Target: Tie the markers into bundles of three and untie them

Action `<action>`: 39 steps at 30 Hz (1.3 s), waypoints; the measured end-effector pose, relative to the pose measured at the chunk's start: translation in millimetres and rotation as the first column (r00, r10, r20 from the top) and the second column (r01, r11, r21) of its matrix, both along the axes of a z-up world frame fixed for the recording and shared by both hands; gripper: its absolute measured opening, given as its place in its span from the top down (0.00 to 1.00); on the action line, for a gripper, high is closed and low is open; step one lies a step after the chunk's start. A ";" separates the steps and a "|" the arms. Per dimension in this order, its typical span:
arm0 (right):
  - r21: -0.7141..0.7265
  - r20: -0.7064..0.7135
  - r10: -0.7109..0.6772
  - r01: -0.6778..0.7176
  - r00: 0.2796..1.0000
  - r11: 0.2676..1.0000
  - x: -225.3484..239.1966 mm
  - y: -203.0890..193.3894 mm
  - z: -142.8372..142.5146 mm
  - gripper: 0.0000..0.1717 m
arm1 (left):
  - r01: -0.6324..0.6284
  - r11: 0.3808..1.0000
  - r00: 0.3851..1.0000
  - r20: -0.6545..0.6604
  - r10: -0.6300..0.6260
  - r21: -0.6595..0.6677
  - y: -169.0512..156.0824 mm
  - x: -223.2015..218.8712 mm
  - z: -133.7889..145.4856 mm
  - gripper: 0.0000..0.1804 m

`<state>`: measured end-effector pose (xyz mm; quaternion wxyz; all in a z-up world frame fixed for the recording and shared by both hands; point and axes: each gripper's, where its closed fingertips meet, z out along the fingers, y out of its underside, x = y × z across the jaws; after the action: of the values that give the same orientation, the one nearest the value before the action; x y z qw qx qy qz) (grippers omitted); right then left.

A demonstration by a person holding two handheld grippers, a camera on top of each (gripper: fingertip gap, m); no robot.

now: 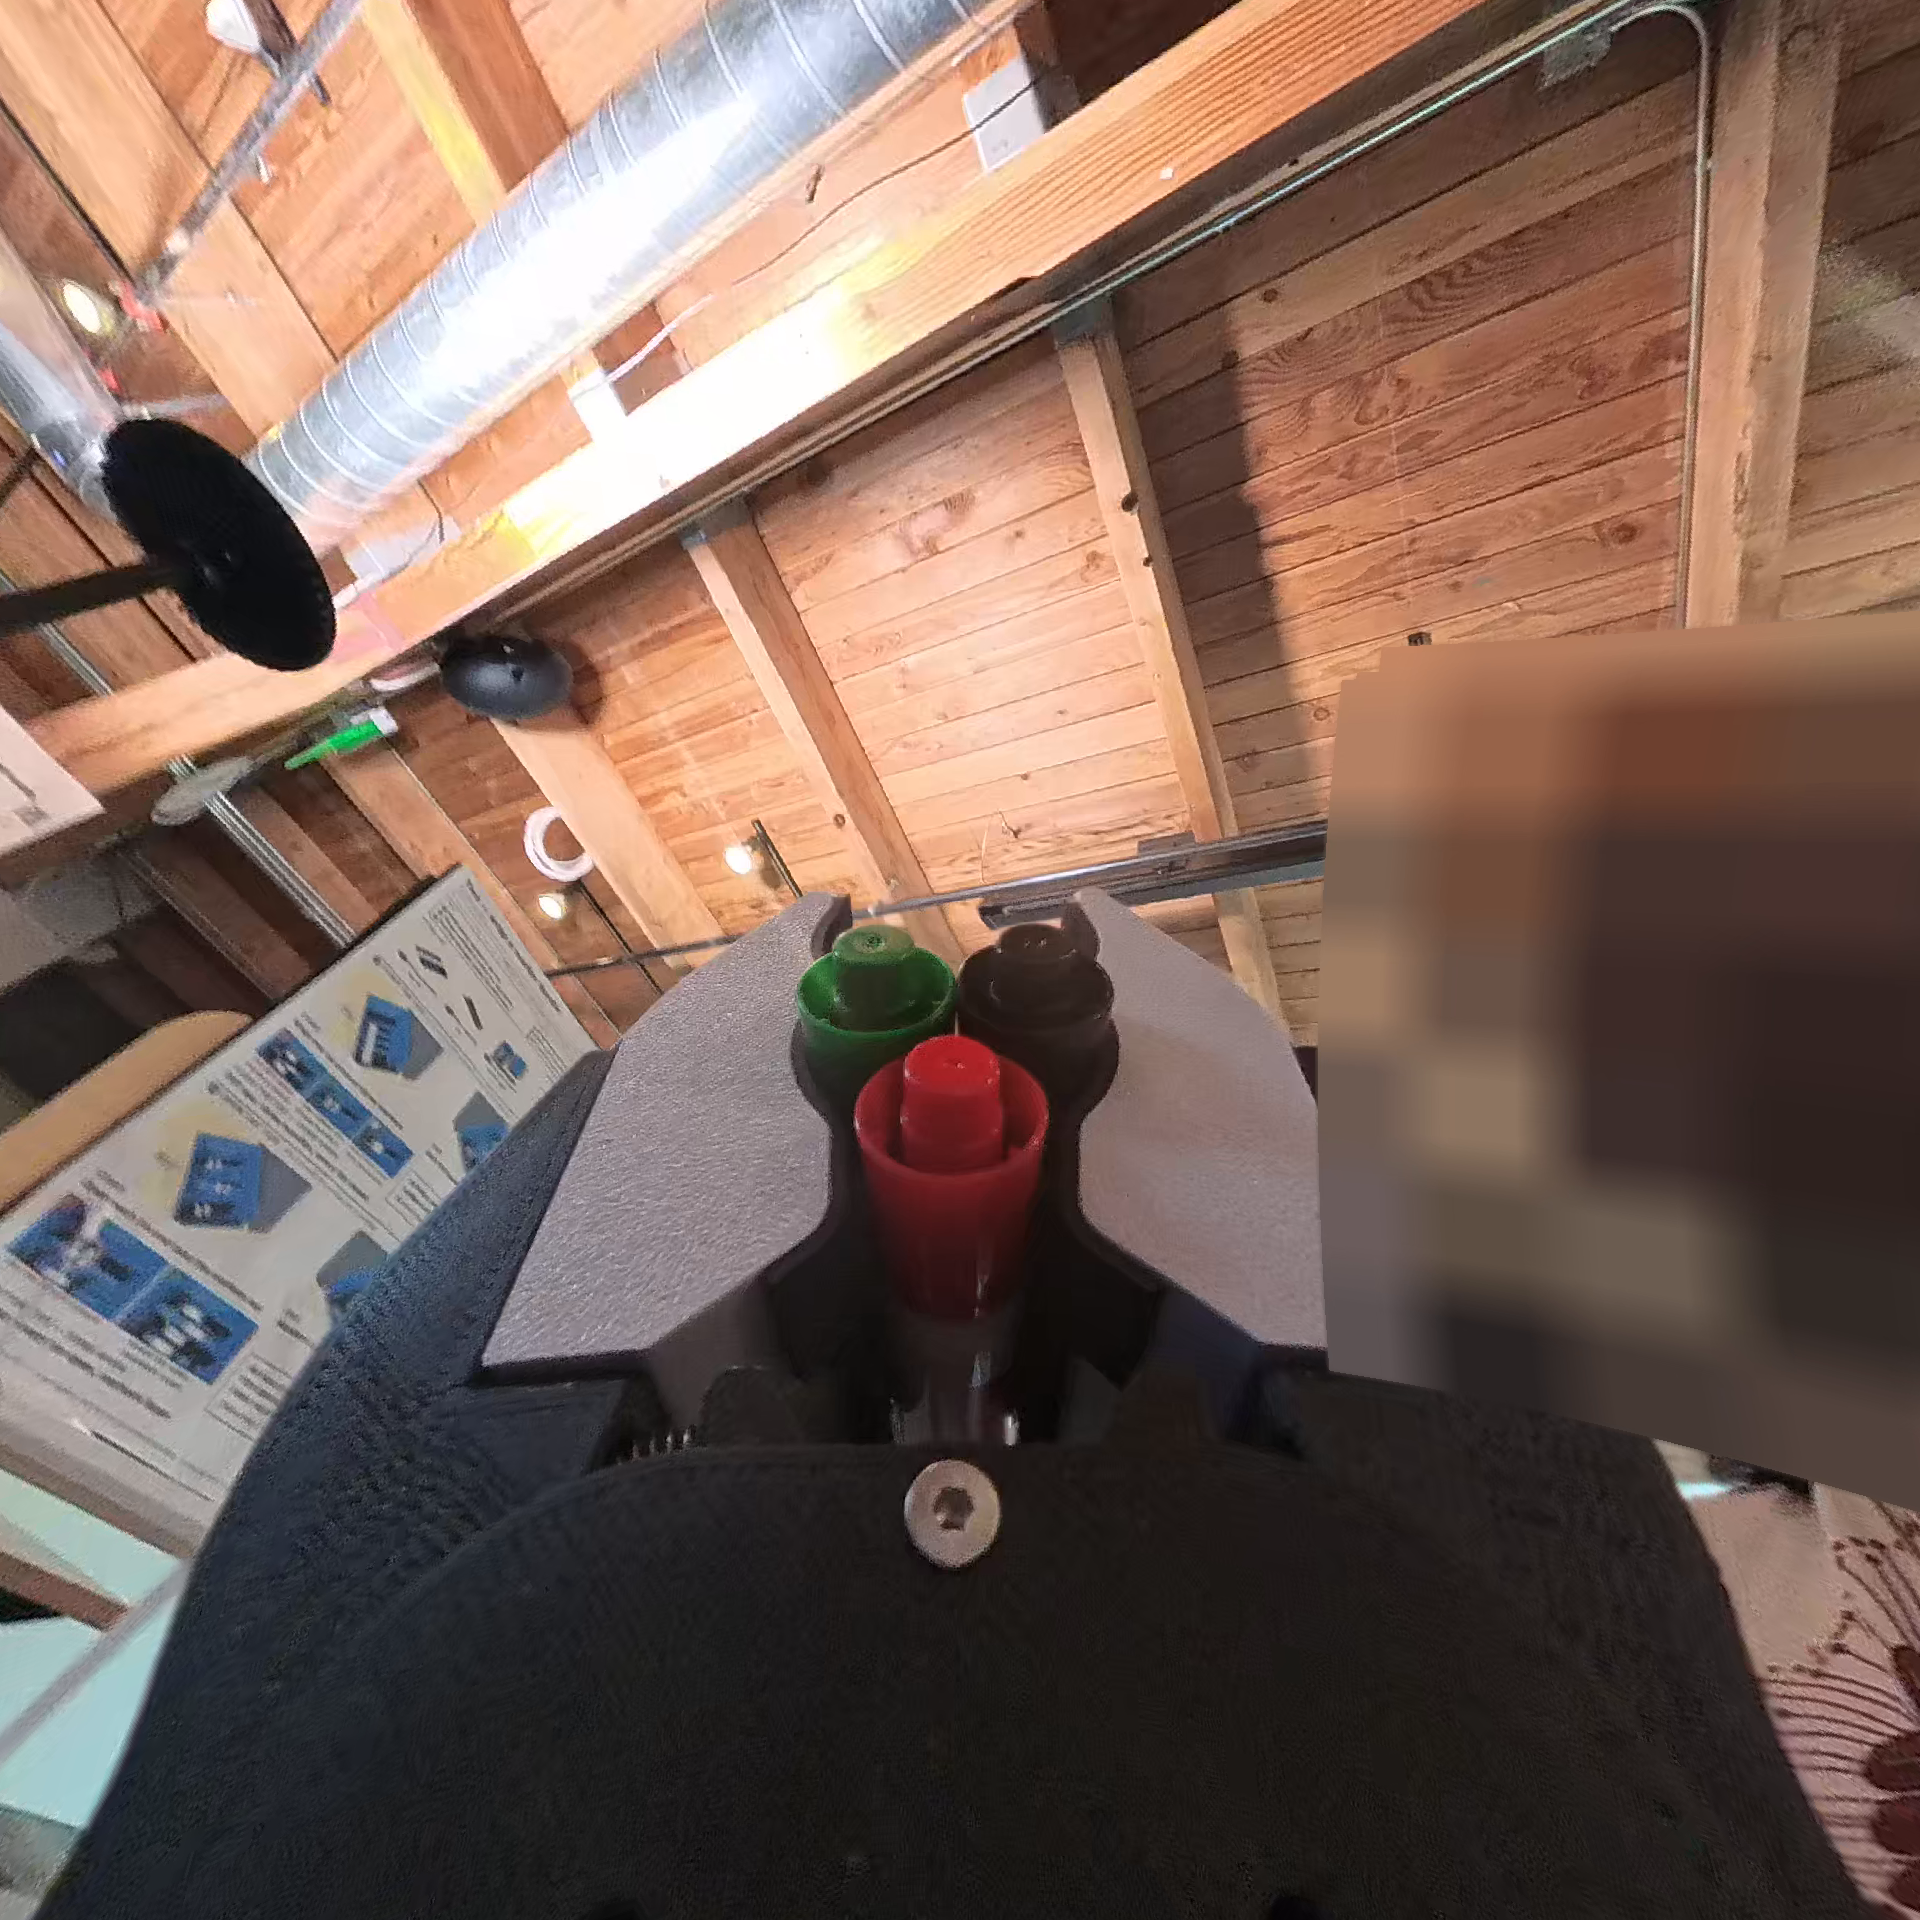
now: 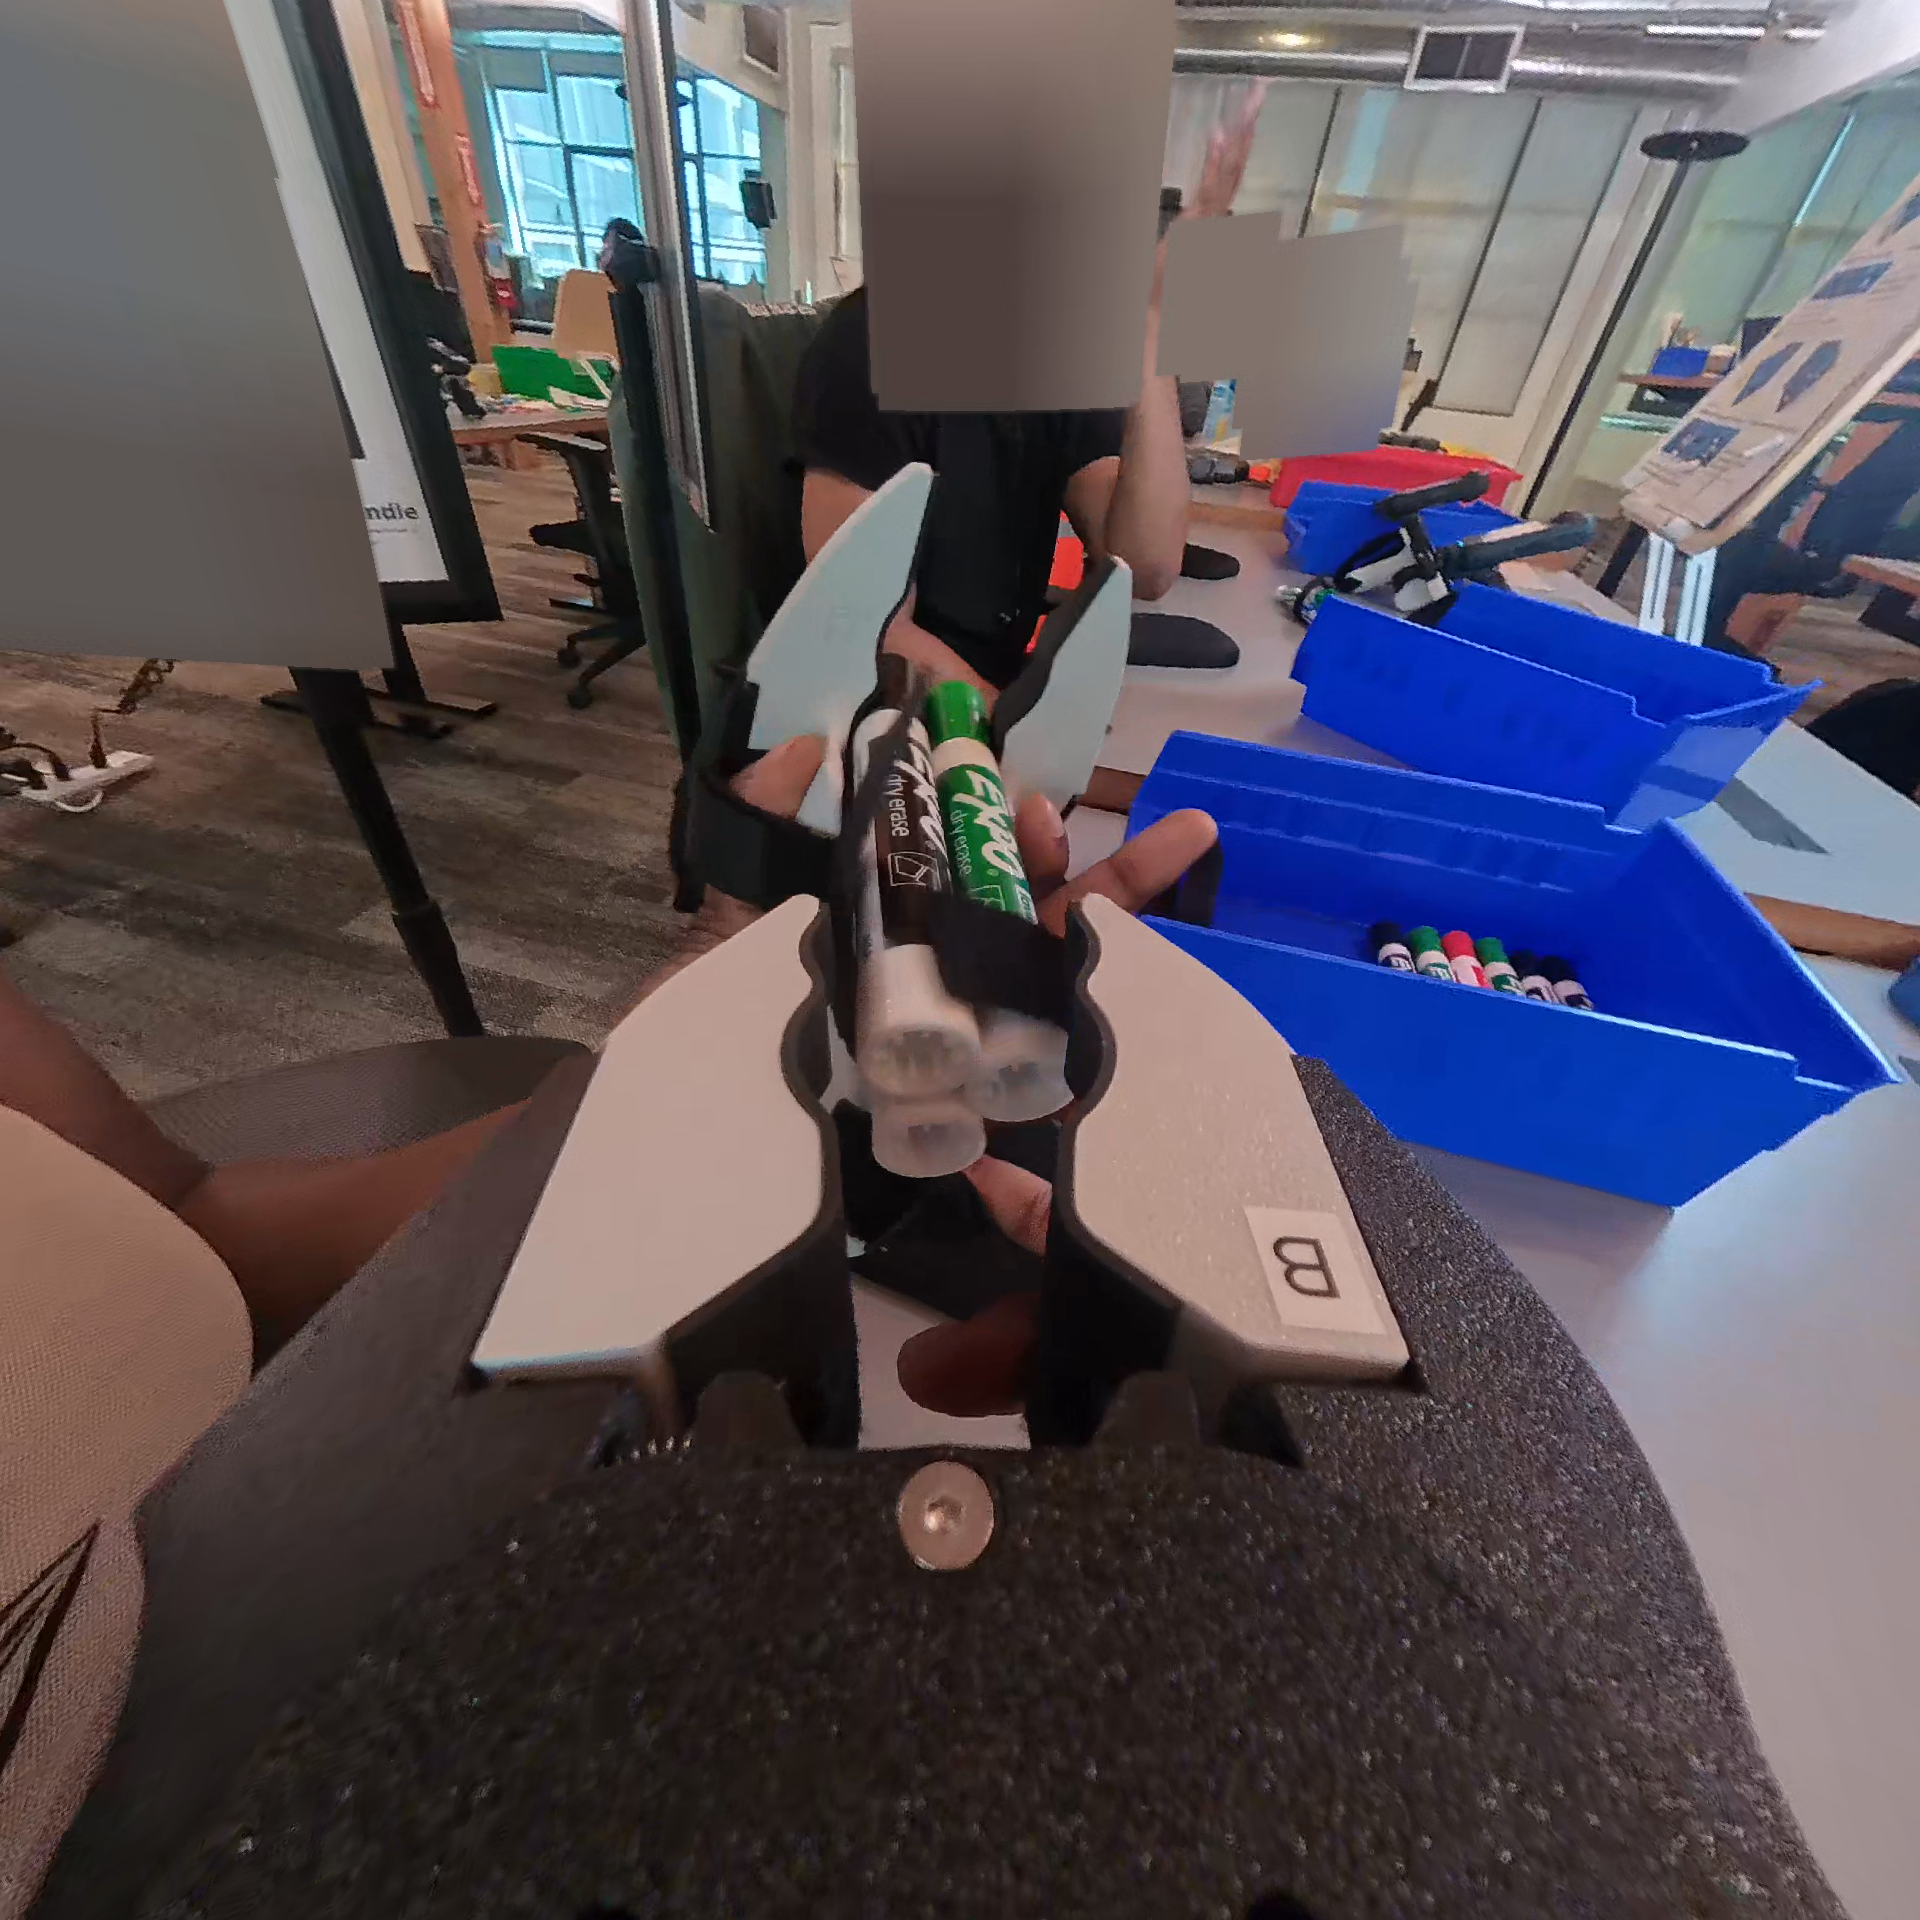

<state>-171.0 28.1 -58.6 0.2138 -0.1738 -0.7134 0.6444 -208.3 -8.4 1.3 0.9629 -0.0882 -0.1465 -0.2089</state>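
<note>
Three markers form one bundle. In the left wrist view their green, black and red caps stand between my left gripper's fingers, which press on them; it points up at the ceiling. In the right wrist view my right gripper is closed on the bundle's white butt ends, where a black strap wraps them. The green marker and black marker run away to the left gripper, which holds the cap end. A hand shows behind the bundle.
A blue bin on the grey table at the right holds several loose markers. A second blue bin stands behind it. A person in a black shirt sits across. A poster board stands at the left. The gap from one gripper's tips to the other's is roughly 8 cm.
</note>
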 end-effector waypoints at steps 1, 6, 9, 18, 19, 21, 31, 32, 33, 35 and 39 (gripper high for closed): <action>0.009 -0.005 -0.009 0.009 1.000 1.000 -0.2 -1.2 0.4 0.76 | -0.040 0.999 0.999 0.005 0.040 0.004 -3.0 0.2 -0.2 0.79; 0.081 -0.098 -0.026 0.034 0.995 0.996 1.6 -12.2 -1.3 0.73 | -0.187 0.982 0.982 0.021 0.187 0.023 -16.4 3.9 -0.4 0.79; 0.062 -0.125 -0.038 0.046 0.991 0.997 -2.1 -13.9 -1.3 0.79 | -0.200 0.979 0.979 0.045 0.198 0.035 -21.3 2.1 -1.5 0.79; 0.230 -0.156 0.280 -0.240 0.947 0.943 20.5 -19.9 -8.8 0.49 | -0.158 0.987 0.986 0.060 0.157 0.028 -24.1 -5.2 -4.5 0.79; 0.241 -0.175 0.289 -0.244 0.941 0.939 20.0 -17.1 -7.5 0.50 | -0.154 0.987 0.986 0.064 0.152 0.034 -24.7 -5.6 -4.4 0.79; 0.262 -0.209 0.254 -0.197 0.944 0.945 12.5 -10.1 -7.6 0.52 | -0.155 0.987 0.986 0.066 0.153 0.030 -24.1 -5.9 -3.4 0.79; 0.183 -0.314 -0.025 0.087 0.949 0.979 -7.6 -16.3 -15.1 0.47 | -0.252 0.966 0.967 0.060 0.248 0.061 -28.7 -2.5 1.3 0.79; 0.174 -0.305 -0.005 0.061 0.952 0.983 -5.7 -18.0 -12.5 0.46 | -0.246 0.968 0.969 0.042 0.244 0.051 -27.5 -1.6 1.8 0.79; 0.159 -0.285 0.037 0.009 0.958 0.987 -1.5 -20.5 -8.7 0.47 | -0.236 0.971 0.972 0.028 0.235 0.036 -25.1 -0.8 1.9 0.79; 0.133 -0.221 0.140 -0.113 0.965 0.985 7.2 -24.1 -2.1 0.51 | -0.182 0.983 0.983 0.021 0.182 0.023 -20.4 0.1 1.5 0.79; 0.202 -0.168 0.209 -0.174 0.963 0.964 6.9 -25.1 -4.3 0.57 | -0.154 0.988 0.986 0.059 0.154 0.009 -14.3 -1.0 -1.8 0.79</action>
<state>-164.1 3.0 -62.9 0.2320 -0.0215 -0.7604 0.6063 -209.4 -22.7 -0.5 0.9720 -0.0639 -0.1795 -0.1374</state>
